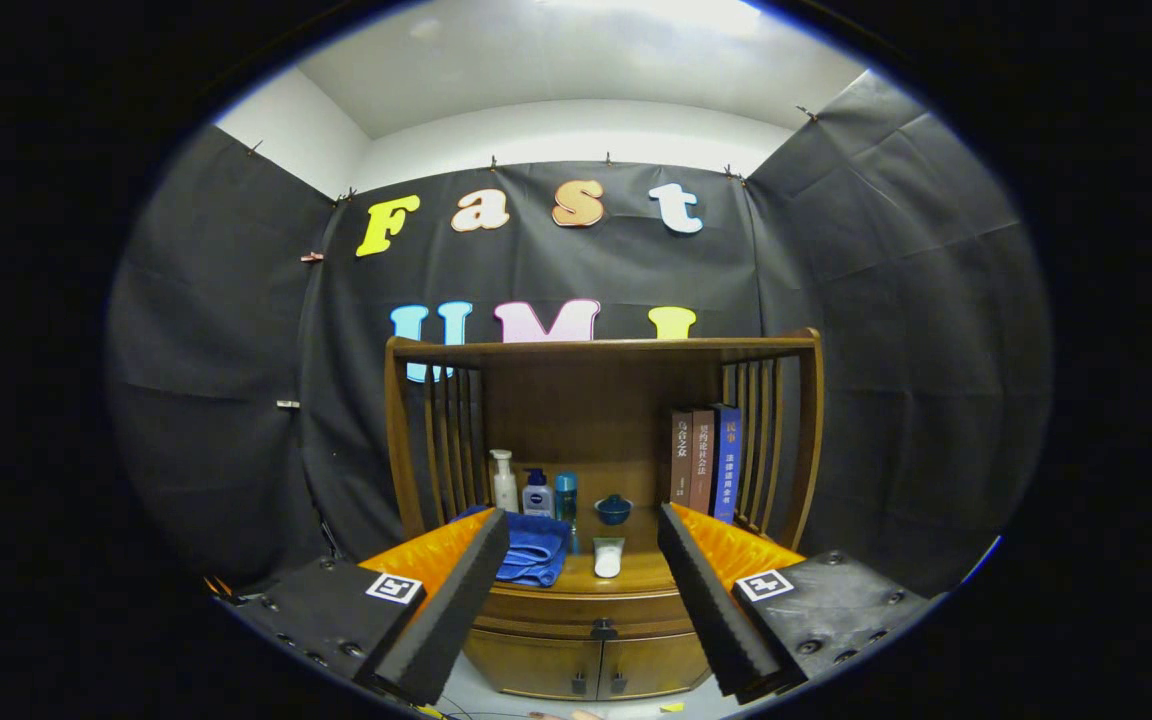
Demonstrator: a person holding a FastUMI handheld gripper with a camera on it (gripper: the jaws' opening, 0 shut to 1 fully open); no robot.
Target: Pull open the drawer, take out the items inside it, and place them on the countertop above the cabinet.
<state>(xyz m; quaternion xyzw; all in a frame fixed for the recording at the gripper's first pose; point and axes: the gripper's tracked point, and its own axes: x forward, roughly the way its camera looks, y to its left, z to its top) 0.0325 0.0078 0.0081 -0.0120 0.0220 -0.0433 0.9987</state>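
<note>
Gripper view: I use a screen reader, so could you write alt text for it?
An open gripper hangs in front of a wooden cabinet whose drawer is shut. On the countertop beyond the fingers lie a folded blue towel, bottles, a small blue bowl and three upright books.

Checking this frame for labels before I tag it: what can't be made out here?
- Drawer contents: hidden, the drawer front is shut.
- Blue towel: partly covered by a finger of the open gripper.
- Small white item on the countertop: too small to identify.
- Lower cabinet doors: sides hidden behind both fingers.
</note>
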